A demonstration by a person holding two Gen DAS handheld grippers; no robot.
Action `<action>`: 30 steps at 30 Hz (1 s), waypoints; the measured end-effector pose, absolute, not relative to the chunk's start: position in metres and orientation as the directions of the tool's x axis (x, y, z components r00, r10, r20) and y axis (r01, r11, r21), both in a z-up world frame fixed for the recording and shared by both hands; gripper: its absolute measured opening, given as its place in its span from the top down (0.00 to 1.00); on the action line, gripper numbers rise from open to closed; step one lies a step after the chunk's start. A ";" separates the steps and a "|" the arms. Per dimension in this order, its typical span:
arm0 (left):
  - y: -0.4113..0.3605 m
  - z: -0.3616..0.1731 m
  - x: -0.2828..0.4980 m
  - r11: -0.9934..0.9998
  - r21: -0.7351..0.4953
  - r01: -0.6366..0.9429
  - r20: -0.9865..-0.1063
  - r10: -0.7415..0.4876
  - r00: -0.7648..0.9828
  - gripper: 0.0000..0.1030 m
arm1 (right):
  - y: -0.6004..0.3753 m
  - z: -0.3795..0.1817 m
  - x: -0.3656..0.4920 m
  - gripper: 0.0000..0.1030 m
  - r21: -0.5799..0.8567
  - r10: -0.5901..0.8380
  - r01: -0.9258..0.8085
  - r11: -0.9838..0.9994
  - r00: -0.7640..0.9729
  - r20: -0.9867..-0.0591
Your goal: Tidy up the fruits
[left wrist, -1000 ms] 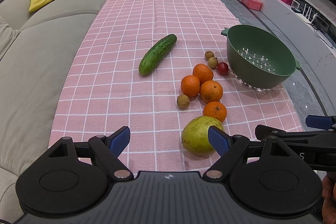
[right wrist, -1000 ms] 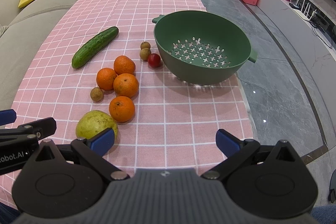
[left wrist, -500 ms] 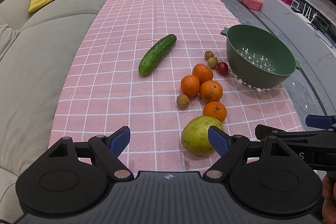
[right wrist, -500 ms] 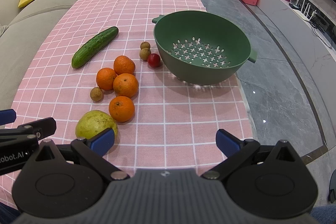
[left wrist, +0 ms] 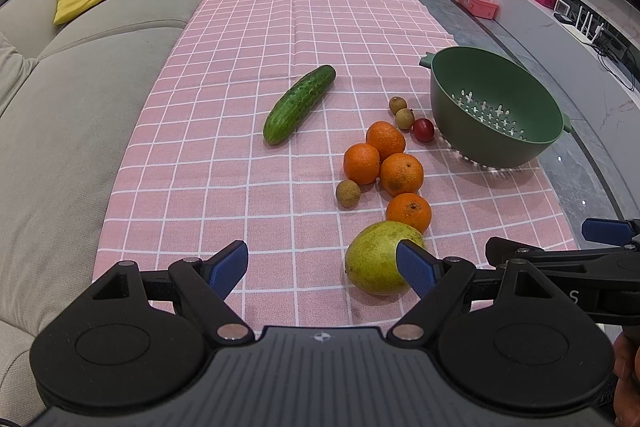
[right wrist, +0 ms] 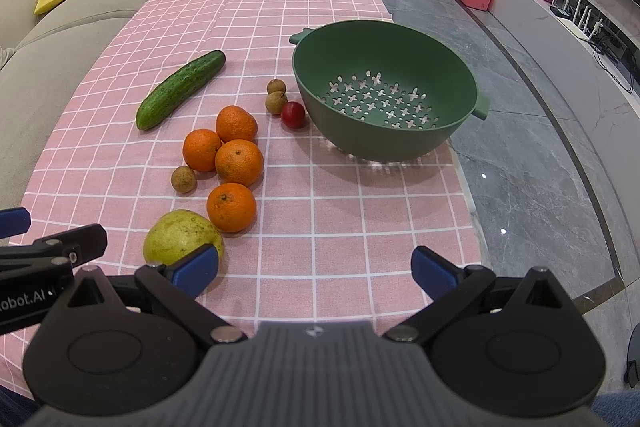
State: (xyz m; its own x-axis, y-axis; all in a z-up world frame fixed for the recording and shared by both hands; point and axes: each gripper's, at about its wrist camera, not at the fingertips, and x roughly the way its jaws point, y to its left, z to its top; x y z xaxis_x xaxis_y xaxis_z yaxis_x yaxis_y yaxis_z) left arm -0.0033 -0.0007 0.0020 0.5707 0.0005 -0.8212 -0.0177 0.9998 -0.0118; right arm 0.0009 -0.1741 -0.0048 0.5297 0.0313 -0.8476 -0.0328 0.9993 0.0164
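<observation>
Pink-checked worktop (left wrist: 248, 115): fruit spread out, green colander (left wrist: 494, 111) at its right edge.
Left view, left claw (left wrist: 322, 265): wide open, gripping nothing, pear (left wrist: 376, 259) just ahead by its right finger.
Oranges (left wrist: 400, 173): four clustered beyond the pear.
Right view, right claw (right wrist: 316, 265): spread wide, holding nothing.
Cucumber (right wrist: 180, 89): lying apart, left of the colander (right wrist: 384, 91).
</observation>
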 end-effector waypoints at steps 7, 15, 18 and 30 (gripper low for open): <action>-0.001 0.002 -0.003 1.000 -0.012 -0.017 -0.821 0.000 0.571 0.05 | -0.174 -0.006 0.002 0.04 0.017 0.031 -0.033 0.999 0.529 -0.848; -0.001 0.002 -0.003 1.000 -0.011 -0.018 -0.822 0.001 0.570 0.05 | -0.174 -0.006 0.001 0.04 0.016 0.031 -0.033 0.999 0.529 -0.848; -0.002 0.002 -0.003 1.000 -0.014 -0.014 -0.822 -0.004 0.570 0.05 | -0.173 -0.005 0.002 0.04 0.016 0.031 -0.033 0.999 0.529 -0.848; -0.014 -0.015 0.003 0.997 -0.002 0.081 -0.832 -0.047 0.553 0.14 | -0.205 -0.007 0.028 0.05 0.158 0.111 0.063 0.986 0.465 -0.879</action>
State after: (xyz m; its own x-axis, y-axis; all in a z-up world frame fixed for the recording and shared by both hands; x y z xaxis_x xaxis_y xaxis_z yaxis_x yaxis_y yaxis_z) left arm 0.0030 -0.0138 -0.0153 0.5526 -0.0468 -0.8321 0.0813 0.9967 -0.0021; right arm 0.0281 -0.2050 -0.0072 0.4646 0.1109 -0.8786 0.0626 0.9855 0.1575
